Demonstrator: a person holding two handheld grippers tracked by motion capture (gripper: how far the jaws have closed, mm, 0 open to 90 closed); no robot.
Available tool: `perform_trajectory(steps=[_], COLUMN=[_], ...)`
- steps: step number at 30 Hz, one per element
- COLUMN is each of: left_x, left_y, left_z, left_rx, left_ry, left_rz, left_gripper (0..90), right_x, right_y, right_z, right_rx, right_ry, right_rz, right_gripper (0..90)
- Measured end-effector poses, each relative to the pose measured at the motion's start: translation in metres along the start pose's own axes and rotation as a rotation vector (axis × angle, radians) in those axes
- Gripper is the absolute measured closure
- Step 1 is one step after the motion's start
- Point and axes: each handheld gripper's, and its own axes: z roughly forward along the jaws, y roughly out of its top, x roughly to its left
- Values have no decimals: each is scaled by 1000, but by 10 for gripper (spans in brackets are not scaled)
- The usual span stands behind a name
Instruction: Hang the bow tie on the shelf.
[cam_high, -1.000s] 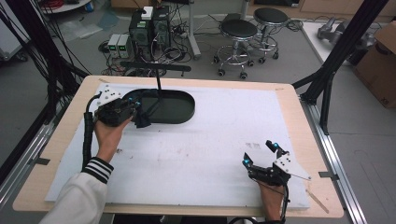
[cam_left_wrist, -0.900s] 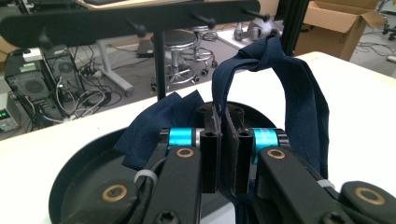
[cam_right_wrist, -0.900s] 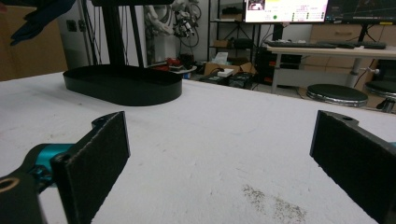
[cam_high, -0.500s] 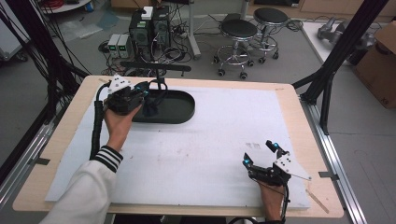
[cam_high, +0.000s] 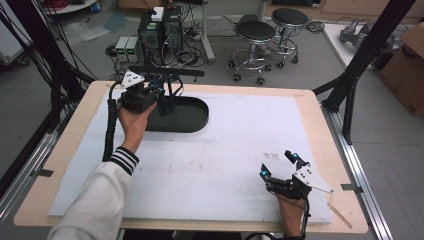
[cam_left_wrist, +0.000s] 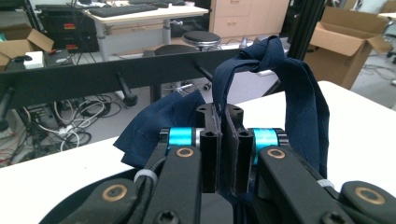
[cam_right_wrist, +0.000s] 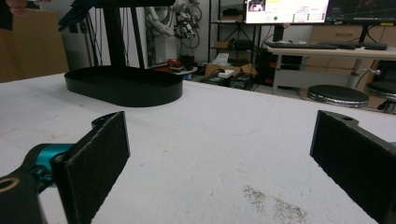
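Observation:
A dark navy cloth (cam_left_wrist: 292, 98) hangs in folds from my left gripper (cam_left_wrist: 223, 119), whose jaws are shut on it. That gripper (cam_high: 164, 98) is held up over the left end of a black oval base (cam_high: 192, 119), just below the black horizontal bar (cam_high: 167, 71) of the stand. In the left gripper view the bar (cam_left_wrist: 93, 77) crosses right behind the cloth. My right gripper (cam_high: 278, 164) rests at the front right of the white mat, open with nothing between its pads (cam_right_wrist: 100, 163). The base (cam_right_wrist: 123, 86) lies far ahead of it.
A white mat (cam_high: 250, 135) covers the wooden table (cam_high: 320, 125). Black frame posts (cam_high: 360, 65) stand at the table's right and left. Stools (cam_high: 255, 32), computer cases (cam_high: 160, 30) and cables are on the floor behind; a cardboard box (cam_high: 407, 55) sits far right.
My left gripper has risen and moved to the right and away with the navy cloth, from the base's left end up toward the bar. The right gripper has stayed put.

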Motion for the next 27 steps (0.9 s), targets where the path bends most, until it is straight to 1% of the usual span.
perform_trajectory(steps=[5,7,13,15,16,18,21,22,24,25,27], left_x=[4,5,3,2,1,1,-2,-2,0,1,-1], left_y=[1,2,5,3,1,0,1,2,1,0,-1], left_z=[10,14,25,28,30,30,28,28,29,30,30], left_rx=[7,8,3,17,30,34,30,25,29,43,44], left_ry=[18,21,29,33,39,39,46,48,47,51,52], left_rz=[-10,-12,-10,-9,3,3,21,21,6,0,6], left_gripper=[855,855,855,855,856,855,856,856,856,856,855], right_x=[0,0,0,0,-1,0,0,-1,0,-1,0], right_y=[0,0,0,0,0,0,0,0,0,0,0], right_z=[0,0,0,0,0,0,0,0,0,0,0], right_rx=[-4,-6,-6,-5,-6,-5,-4,-5,-4,-6,-4], right_ry=[-1,0,1,1,1,1,0,0,0,1,0], right_rz=[7,2,2,5,1,5,6,3,5,-1,5], right_gripper=[37,37,37,37,37,37,37,37,37,37,37])
